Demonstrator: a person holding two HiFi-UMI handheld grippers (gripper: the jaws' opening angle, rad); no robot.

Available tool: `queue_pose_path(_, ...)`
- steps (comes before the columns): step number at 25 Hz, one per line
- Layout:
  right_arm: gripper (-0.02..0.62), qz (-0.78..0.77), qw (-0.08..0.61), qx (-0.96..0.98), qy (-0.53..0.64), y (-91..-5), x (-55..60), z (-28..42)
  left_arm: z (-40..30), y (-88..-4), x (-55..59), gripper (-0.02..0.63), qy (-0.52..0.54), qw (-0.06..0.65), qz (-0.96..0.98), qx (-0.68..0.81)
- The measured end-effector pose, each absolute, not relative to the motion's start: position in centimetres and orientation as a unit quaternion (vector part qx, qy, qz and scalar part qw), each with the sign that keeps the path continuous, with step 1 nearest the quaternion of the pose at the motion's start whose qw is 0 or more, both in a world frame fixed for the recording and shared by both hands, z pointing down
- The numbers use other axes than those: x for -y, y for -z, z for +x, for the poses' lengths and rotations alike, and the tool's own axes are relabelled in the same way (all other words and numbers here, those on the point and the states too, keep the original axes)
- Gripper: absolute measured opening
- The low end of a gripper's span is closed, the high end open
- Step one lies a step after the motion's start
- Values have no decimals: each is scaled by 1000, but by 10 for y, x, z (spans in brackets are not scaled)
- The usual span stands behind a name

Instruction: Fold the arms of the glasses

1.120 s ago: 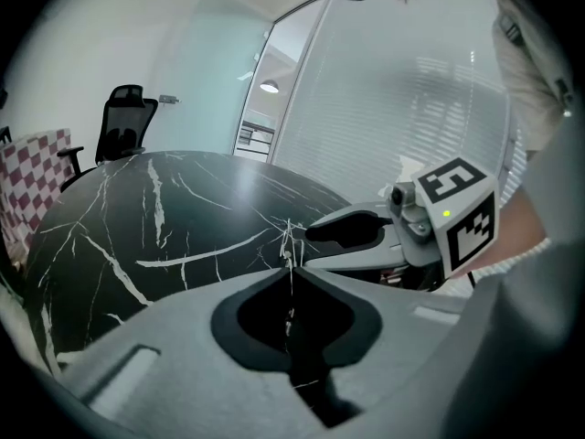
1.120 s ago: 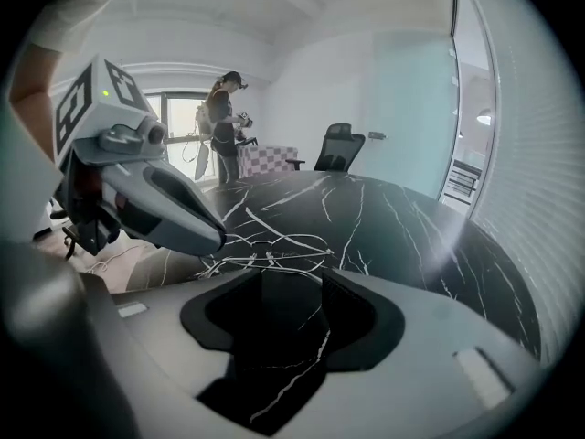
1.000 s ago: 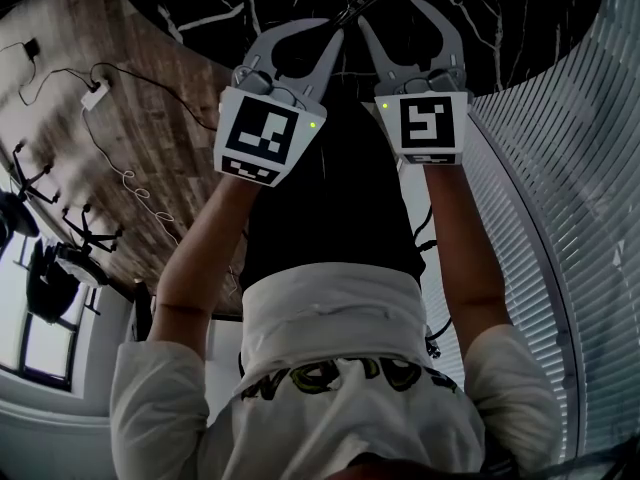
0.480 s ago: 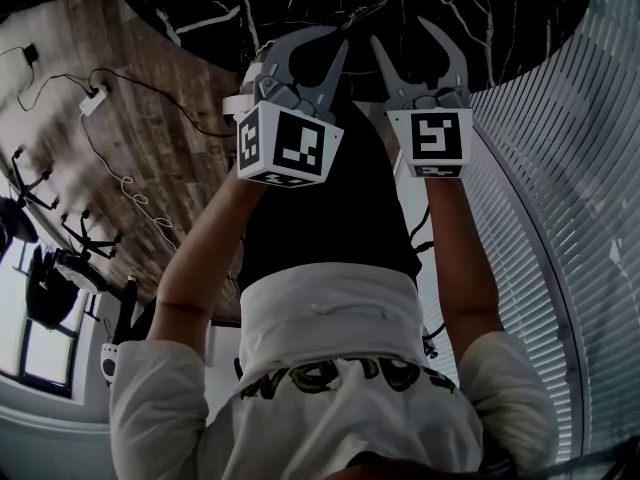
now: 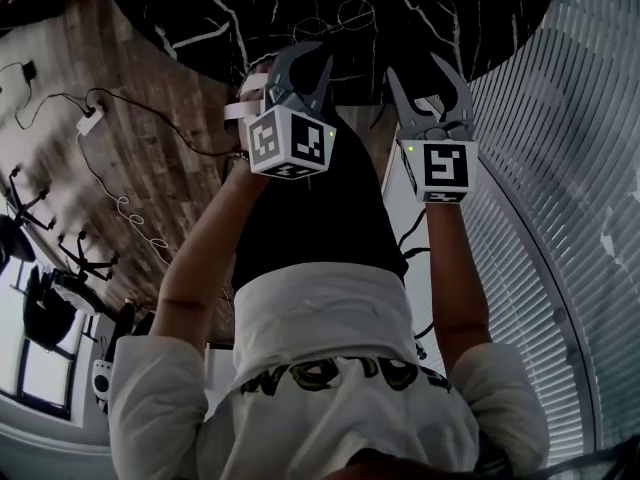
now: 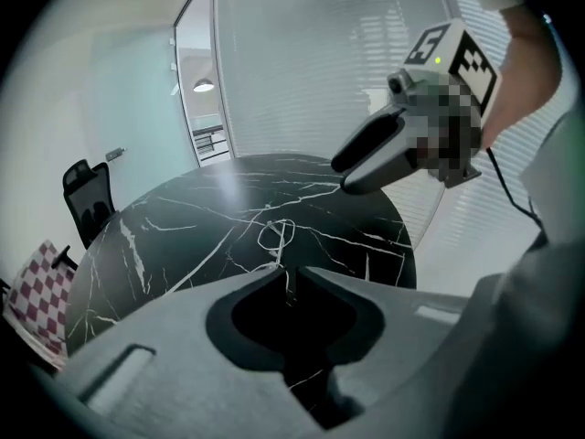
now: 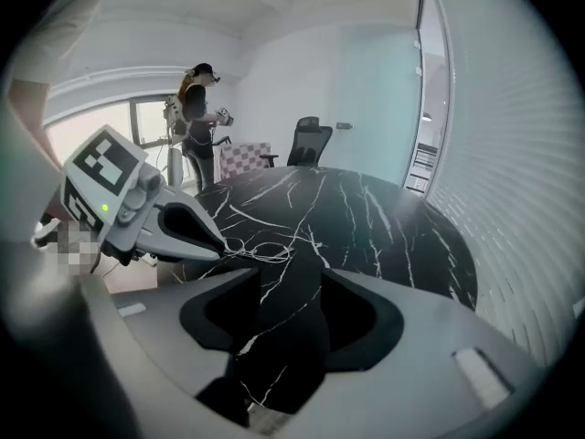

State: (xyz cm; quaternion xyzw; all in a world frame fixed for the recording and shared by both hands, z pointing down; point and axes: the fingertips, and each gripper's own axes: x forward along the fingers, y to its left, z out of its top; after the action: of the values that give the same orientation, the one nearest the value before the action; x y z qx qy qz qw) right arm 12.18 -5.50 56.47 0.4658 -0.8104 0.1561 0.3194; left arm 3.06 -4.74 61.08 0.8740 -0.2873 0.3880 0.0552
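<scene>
Thin wire-framed glasses (image 5: 340, 16) lie on the round black marble table (image 5: 220, 13), beyond both grippers. In the left gripper view the glasses (image 6: 274, 236) rest just past my left gripper (image 6: 291, 277), whose jaws stand nearly together with nothing between them. My left gripper (image 5: 312, 56) hovers over the table's near edge. My right gripper (image 5: 420, 68) is open and empty, to the right and a little nearer the person. In the right gripper view the glasses (image 7: 260, 252) lie by the left gripper's tip (image 7: 219, 245). Whether the arms are folded is too fine to tell.
A slatted blind wall (image 5: 560, 168) curves along the right. Cables and a power strip (image 5: 90, 118) lie on the wooden floor at left. Across the table stand an office chair (image 7: 306, 140), a checkered seat (image 7: 242, 158) and a person (image 7: 196, 108).
Both grippers have drawn back toward the person, away from the glasses. The glasses, earlier at the gripper tips, now lie alone on the table.
</scene>
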Motion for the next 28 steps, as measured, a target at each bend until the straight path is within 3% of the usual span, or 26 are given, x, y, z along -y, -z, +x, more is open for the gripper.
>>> queue_pose_path(6, 204, 485, 297, 810, -141, -506, 51, 136, 21, -566, 48, 44, -370, 54, 875, 308)
queue_pose_path(13, 183, 478, 211, 839, -150, -391, 46, 110, -14, -432, 40, 43, -269, 128, 883, 363)
queue_pose_path(20, 120, 456, 129, 865, -165, -296, 29, 75, -35, -321, 17, 31, -168, 176, 882, 404)
queue_pose_path(28, 54, 425, 70, 890, -153, -221, 10, 39, -15, -253, 2, 2, -80, 198, 891, 400)
